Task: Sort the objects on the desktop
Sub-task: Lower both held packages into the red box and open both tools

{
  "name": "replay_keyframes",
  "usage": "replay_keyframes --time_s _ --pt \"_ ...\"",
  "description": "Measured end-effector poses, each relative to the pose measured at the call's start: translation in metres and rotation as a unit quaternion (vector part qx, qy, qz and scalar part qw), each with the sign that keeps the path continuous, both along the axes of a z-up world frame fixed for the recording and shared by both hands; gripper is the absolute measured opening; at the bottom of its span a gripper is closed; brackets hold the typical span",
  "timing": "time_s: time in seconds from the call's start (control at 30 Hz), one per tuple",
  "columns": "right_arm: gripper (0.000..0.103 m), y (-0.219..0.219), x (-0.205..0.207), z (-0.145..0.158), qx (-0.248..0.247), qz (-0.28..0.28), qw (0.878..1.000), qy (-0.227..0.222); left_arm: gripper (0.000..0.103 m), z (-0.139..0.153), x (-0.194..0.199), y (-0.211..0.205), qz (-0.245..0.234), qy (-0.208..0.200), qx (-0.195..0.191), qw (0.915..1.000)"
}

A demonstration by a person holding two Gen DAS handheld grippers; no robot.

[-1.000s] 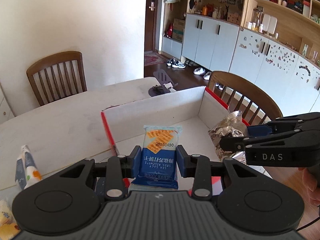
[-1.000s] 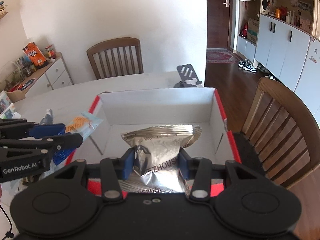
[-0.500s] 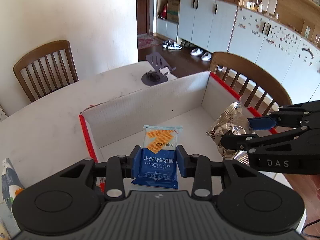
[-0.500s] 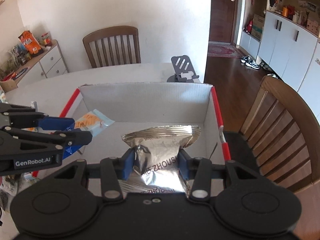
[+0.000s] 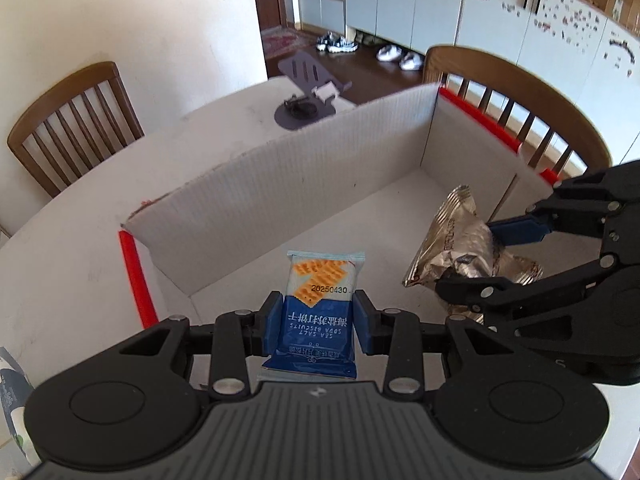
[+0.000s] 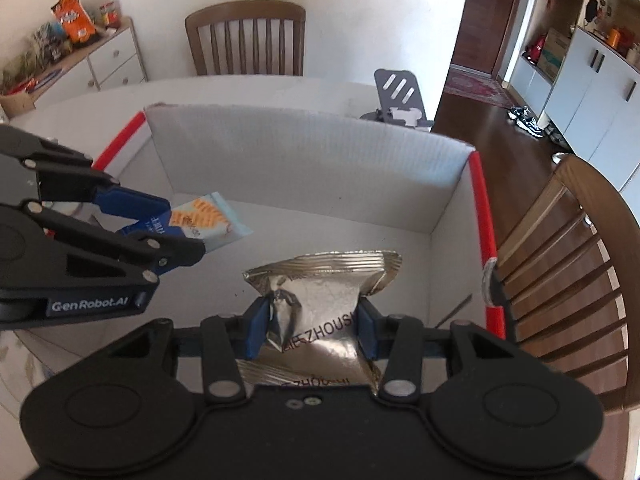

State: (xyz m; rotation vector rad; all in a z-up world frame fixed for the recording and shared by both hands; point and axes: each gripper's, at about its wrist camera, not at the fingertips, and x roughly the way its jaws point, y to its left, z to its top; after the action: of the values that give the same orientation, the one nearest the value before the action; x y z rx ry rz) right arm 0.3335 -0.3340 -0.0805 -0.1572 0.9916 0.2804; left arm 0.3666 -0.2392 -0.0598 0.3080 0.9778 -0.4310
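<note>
- The biscuit packet (image 5: 318, 312) is held across its lower half by the left gripper (image 5: 316, 322), above the floor of the cardboard box (image 5: 280, 184).
- The silver snack bag (image 6: 320, 300) is clamped at its crumpled middle by the right gripper (image 6: 310, 330), also over the box.
- Both are judged light, soft and crinkly; the foil looks slippery, and the contents may crush under a hard squeeze.
- Compared with a second ago, both packets are carried further in over the box, lower down.
</note>
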Motion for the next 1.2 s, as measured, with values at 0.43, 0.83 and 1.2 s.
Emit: replay_keyframes --time_s 0.43,0.83,1.2 --pt "0.046 0.007 0.017 -0.016 -0.019 0.021 0.997 0.066 0.036 -0.03 0.011 -0.008 -0.009 0.065 0.024 0.9975" --pt "0.048 0.005 0.018 -0.022 -0.024 0.033 0.996 0.078 0.036 -0.041 0.019 -0.007 0.009 0.109 0.029 0.9936" --pt "0.064 -0.01 0.012 -0.002 0.002 0.032 0.998 0.054 0.037 -0.028 0.01 -0.005 0.008 0.098 0.015 0.995"
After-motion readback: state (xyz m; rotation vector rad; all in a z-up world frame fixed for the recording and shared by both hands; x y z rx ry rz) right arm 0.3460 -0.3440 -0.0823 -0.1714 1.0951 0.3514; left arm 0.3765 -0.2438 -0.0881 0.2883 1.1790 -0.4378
